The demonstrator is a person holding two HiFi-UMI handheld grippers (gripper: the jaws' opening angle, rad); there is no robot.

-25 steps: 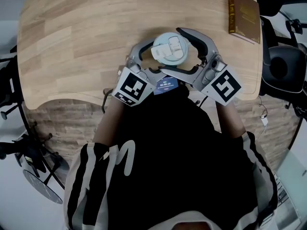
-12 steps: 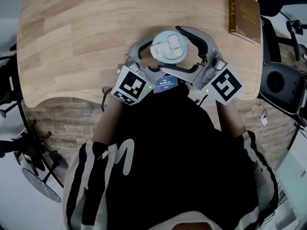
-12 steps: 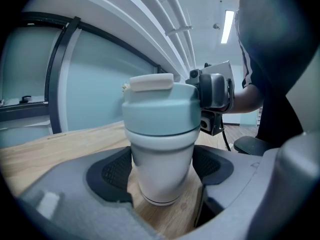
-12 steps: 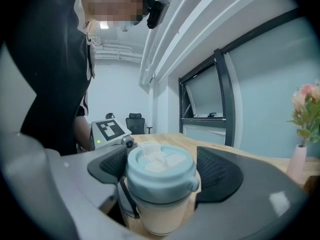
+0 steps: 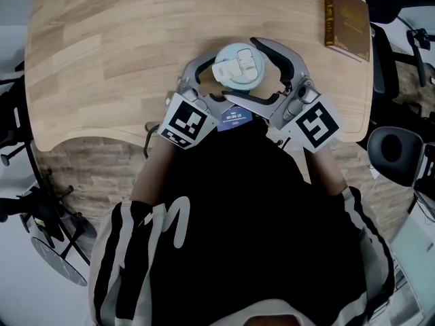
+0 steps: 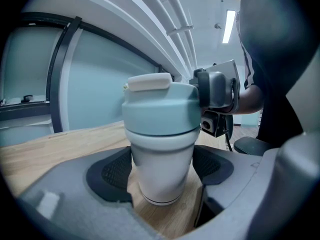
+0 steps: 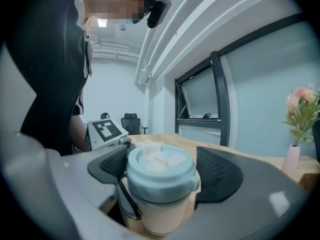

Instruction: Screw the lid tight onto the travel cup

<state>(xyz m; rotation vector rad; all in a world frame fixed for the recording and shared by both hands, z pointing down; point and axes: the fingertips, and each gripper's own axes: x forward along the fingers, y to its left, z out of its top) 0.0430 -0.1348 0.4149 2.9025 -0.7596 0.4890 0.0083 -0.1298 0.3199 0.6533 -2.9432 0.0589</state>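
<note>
- Near edge of the light wood table (image 5: 102,60): your two grippers meet here, one from each side of the cup.
- Left gripper (image 6: 162,176): pads are closed on the lower body of the travel cup (image 6: 160,149).
- Right gripper (image 7: 162,168): jaws are wide and clamped on the lid (image 7: 160,180), above the left gripper's hold.
- The cup stands upright on the table, close to the near edge and a bit right of middle.
- Cup body is pale cream, tapering to the base, with a thin dark line at the foot.
- Lid is pale blue-green with a deep collar and a white flip tab on top. It sits level on the cup.
- Far right on the table is a brown book (image 5: 345,22), well apart from the cup.
- Room: a black office chair (image 5: 397,148) right of the table, dark-framed glass walls, and pink flowers in a vase (image 7: 300,116) far right.
</note>
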